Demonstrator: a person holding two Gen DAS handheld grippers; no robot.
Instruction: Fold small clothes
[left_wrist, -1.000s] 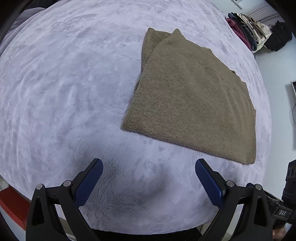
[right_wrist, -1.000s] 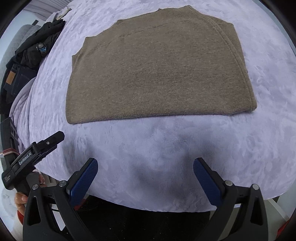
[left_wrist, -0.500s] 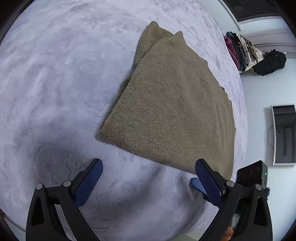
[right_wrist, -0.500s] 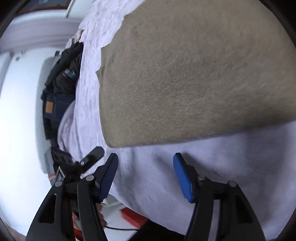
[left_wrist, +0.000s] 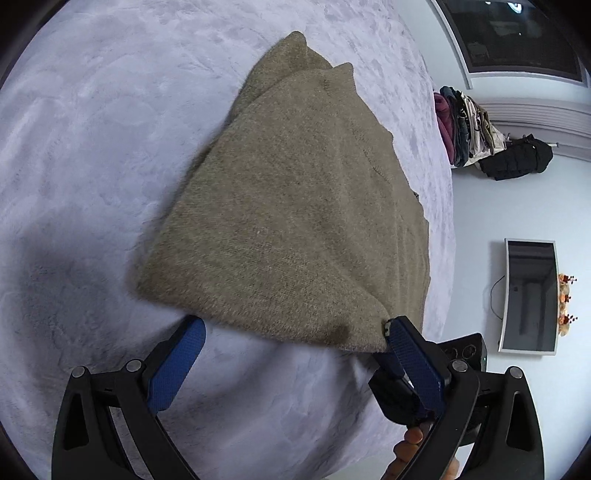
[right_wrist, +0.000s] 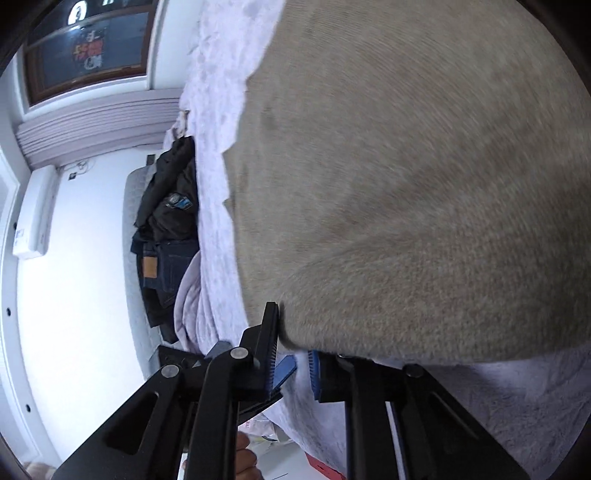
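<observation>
On the lilac blanket (left_wrist: 92, 155), brown knit sweater (left_wrist: 295, 206) lies part-folded; further folds remain. Right gripper (right_wrist: 291, 365) nearly closed at its corner, grip unconfirmed; left gripper (left_wrist: 295, 343) wide, empty.

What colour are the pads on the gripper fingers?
Blue, textured pads on black fingers; clearest in the left wrist view.

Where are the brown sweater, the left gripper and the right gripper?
brown sweater (left_wrist: 295, 206): left wrist view, middle of its top layer.
left gripper (left_wrist: 291, 343): left wrist view, midway between the wide-apart fingertips.
right gripper (right_wrist: 293, 360): right wrist view, between the near-closed fingertips.
</observation>
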